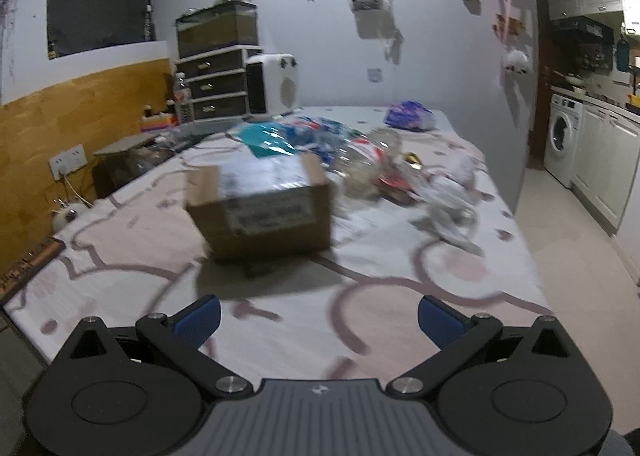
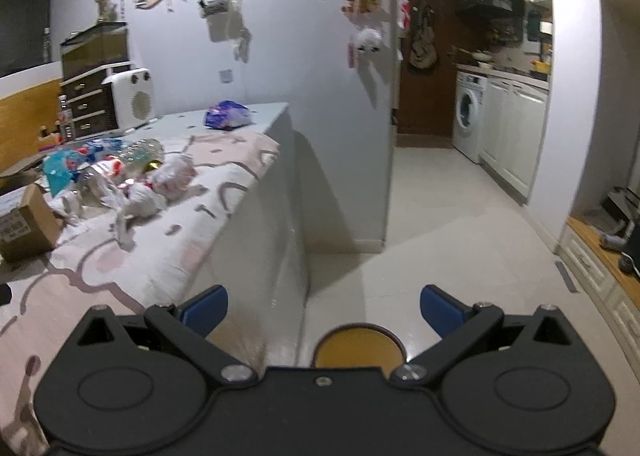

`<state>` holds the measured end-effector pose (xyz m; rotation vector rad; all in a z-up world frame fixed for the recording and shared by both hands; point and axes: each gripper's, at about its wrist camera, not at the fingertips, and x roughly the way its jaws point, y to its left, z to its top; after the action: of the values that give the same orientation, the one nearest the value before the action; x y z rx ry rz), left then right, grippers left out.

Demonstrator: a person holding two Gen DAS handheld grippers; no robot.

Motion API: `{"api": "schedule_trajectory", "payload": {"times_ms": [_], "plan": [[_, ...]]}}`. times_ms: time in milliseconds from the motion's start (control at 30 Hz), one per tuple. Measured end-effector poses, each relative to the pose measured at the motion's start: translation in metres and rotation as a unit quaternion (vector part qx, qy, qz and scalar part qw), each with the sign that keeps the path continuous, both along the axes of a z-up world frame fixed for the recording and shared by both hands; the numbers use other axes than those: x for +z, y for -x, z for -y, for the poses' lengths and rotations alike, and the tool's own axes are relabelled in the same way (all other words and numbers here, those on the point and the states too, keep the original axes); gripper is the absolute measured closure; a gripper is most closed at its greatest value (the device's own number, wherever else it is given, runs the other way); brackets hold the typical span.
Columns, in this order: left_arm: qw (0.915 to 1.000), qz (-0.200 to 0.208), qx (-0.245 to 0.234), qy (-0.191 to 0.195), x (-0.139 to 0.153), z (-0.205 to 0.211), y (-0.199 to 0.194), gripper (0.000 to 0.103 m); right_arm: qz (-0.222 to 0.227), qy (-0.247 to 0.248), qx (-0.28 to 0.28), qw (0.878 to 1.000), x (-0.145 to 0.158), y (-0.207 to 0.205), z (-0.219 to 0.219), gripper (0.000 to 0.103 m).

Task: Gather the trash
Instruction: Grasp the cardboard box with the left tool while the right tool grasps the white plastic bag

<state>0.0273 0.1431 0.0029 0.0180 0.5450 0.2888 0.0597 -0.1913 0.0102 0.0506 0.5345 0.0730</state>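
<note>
Looking through the left wrist view first, I see my left gripper (image 1: pixel 319 318) with its jaws spread wide and nothing between them, poised above the near edge of a bed (image 1: pixel 400 296) covered in a pink-patterned sheet. Dead ahead at twelve o'clock, slightly toward eleven, sits a cardboard box (image 1: pixel 262 204), its long axis running roughly across my line of sight, well apart from the blue pads (image 1: pixel 200 318). Beyond it, from twelve round to two o'clock, lies the trash pile (image 1: pixel 384 172): a teal wrapper (image 1: pixel 266 140), a clear plastic bottle and crumpled white wrappers, all blurred. A purple bag (image 1: pixel 408 114) rests farther back at one o'clock. Switching to the right wrist view, my right gripper (image 2: pixel 324 310) also has its jaws apart and empty, but it points past the bed's corner toward bare floor (image 2: pixel 460 240), with a round yellow-lined bin (image 2: pixel 358 346) just below its nose. From here the trash sits off at ten o'clock and the box at nine, at the frame's edge. I judge the left arm the nearer and better lined up for the box; the right would have to swing hard left first.
</note>
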Motion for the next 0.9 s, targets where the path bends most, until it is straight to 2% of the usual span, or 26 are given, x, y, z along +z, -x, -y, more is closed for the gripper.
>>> {"api": "schedule_trajectory", "payload": {"times_ms": [167,300,433,500,667,767,833,900], "plan": [[0.9993,0.036,-0.007,-0.003,0.013,-0.041,-0.009,0.0,0.005,-0.016,0.02,1.0,-0.001,-0.014,-0.021,0.0],[0.9965,0.074,-0.027,0.027,0.025,-0.076,-0.019,0.0,0.004,-0.031,0.04,0.999,-0.001,-0.021,-0.035,0.0],[0.9939,0.094,-0.01,0.057,0.028,-0.11,-0.038,0.0,0.018,-0.058,0.07,0.996,0.0,-0.026,-0.046,0.0],[0.9928,0.095,-0.005,0.072,0.024,-0.122,-0.049,0.0,0.024,-0.069,0.079,0.994,0.001,-0.029,-0.052,0.0],[0.9869,0.078,-0.007,0.141,0.007,-0.148,-0.069,0.0,0.029,-0.071,0.092,0.993,0.004,-0.037,-0.065,0.0],[0.9802,0.068,-0.042,0.181,-0.001,-0.147,-0.071,0.0,0.021,-0.075,0.094,0.992,0.004,-0.042,-0.068,0.0],[0.978,0.065,-0.065,0.187,-0.002,-0.137,-0.07,0.0,0.017,-0.081,0.095,0.992,0.007,-0.045,-0.067,0.0],[0.9804,0.064,-0.074,0.171,-0.002,-0.121,-0.066,0.0,0.018,-0.085,0.09,0.992,0.009,-0.048,-0.066,0.0]]}}
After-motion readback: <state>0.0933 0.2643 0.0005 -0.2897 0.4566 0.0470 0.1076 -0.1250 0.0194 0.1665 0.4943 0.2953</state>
